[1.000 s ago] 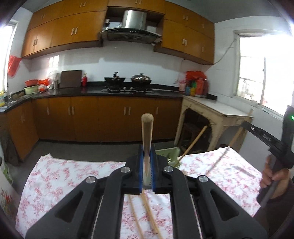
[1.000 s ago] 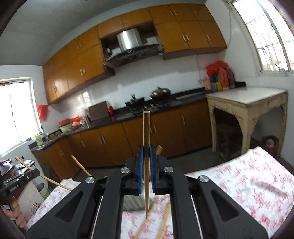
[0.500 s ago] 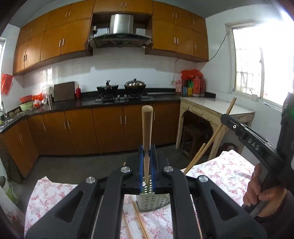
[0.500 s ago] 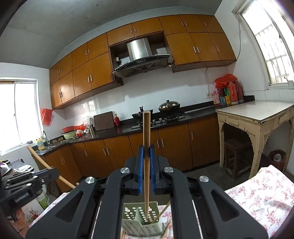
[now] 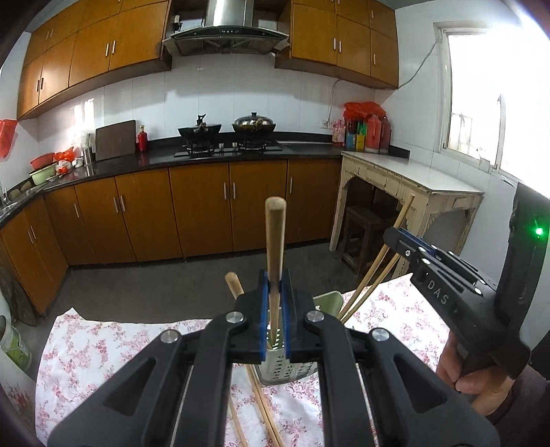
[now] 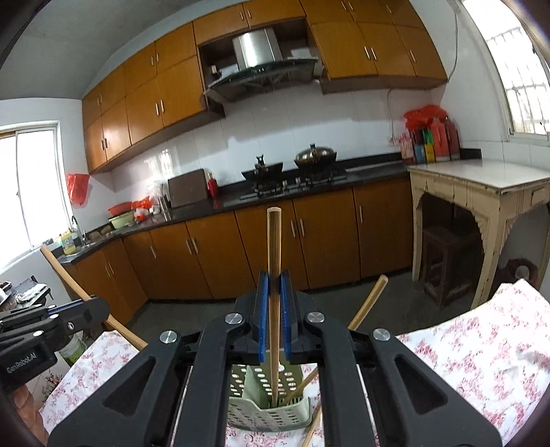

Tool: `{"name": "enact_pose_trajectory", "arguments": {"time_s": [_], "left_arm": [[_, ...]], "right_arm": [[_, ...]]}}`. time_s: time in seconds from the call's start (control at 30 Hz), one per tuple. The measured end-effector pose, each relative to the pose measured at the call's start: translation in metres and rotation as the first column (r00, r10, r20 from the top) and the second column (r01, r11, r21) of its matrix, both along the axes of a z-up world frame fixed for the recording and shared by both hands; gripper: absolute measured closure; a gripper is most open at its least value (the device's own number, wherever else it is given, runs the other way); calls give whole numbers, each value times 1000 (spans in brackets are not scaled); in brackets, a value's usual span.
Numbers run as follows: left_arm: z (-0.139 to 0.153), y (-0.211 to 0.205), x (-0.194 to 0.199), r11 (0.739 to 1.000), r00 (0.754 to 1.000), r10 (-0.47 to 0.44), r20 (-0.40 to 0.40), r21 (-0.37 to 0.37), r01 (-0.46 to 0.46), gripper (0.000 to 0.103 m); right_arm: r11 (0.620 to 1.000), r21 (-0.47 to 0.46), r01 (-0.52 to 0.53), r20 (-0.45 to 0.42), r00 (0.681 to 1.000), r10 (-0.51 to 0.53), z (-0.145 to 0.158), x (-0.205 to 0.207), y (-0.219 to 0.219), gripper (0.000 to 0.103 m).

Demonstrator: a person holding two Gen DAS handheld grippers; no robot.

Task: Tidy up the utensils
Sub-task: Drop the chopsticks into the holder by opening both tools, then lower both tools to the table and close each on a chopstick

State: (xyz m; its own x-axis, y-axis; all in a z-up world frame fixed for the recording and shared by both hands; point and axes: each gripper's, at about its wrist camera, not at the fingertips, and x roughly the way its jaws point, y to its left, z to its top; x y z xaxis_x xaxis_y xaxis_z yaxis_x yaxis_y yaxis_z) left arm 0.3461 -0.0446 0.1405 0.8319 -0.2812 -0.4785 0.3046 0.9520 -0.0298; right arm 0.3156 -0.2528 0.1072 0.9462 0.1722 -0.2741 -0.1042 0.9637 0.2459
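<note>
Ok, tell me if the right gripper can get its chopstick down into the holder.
Probably yes: the right gripper holds its chopstick upright, tip already inside the green holder, nothing blocking that compartment.

home kitchen | wood cabinets (image 5: 202, 209) | range hood (image 5: 225, 32) | probably gas stove (image 5: 228, 148)

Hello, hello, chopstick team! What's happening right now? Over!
Left gripper shut on a chopstick, right gripper shut on another chopstick. Both tips over the green holder. Leaning chopstick already inside; loose chopsticks on cloth.
</note>
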Motion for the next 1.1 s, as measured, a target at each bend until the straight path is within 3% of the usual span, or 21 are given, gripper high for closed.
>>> {"name": "enact_pose_trajectory", "arguments": {"time_s": [0.27,0.43,0.47,0.6,1.1], "left_arm": [[-8,-2,4,1000,1000,10,-14,1,-10,95],[-5,3,0,1000,1000,28,-9,-1,-28,89],[-4,5,-2,999,999,33,-7,-4,-33,87],[1,8,-8,999,999,46,2,-7,-46,82],[25,42,-76,994,991,106,78,-37,-103,74]], "right_arm": [[1000,18,4,-48,999,-4,-6,2,-4,95],[1000,17,9,-72,997,-8,-6,2,-4,94],[1000,18,12,-73,997,-10,-6,2,-5,92],[999,17,30,-57,998,-29,0,-8,-8,67],[995,4,99,-24,995,-99,16,-60,-36,67]]}}
